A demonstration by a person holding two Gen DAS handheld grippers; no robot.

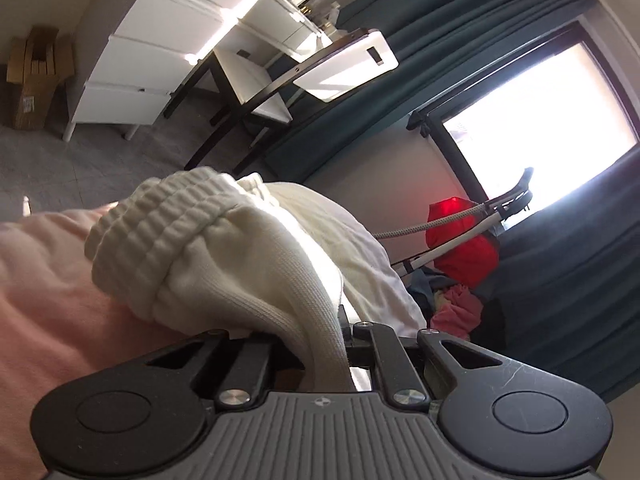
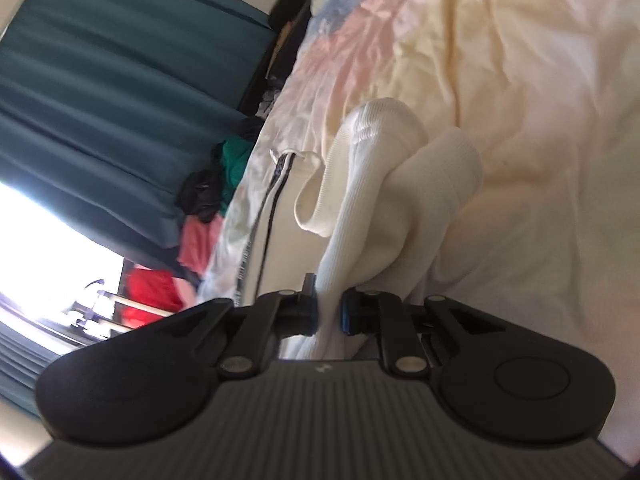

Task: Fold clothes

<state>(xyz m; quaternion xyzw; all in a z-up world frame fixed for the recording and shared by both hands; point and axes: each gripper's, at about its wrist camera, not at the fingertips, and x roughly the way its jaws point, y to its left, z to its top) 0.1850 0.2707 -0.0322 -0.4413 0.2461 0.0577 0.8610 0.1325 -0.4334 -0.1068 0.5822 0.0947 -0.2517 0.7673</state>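
A cream-white ribbed knit garment (image 1: 224, 248) with an elastic waistband is bunched in front of my left gripper (image 1: 320, 344), which is shut on a fold of it above the pink bedding (image 1: 52, 288). In the right wrist view the same white garment (image 2: 380, 184) hangs in folds over the pastel bedsheet (image 2: 520, 100). My right gripper (image 2: 330, 312) is shut on a strip of it. A white piece with dark stripes (image 2: 276, 208) lies to its left.
A white dresser (image 1: 144, 52) and a dark-framed chair (image 1: 264, 92) stand on the grey carpet. Teal curtains (image 1: 460, 20) frame a bright window (image 1: 552, 128). A red item (image 1: 464, 248) and a clothes pile (image 2: 208, 200) lie beside the bed.
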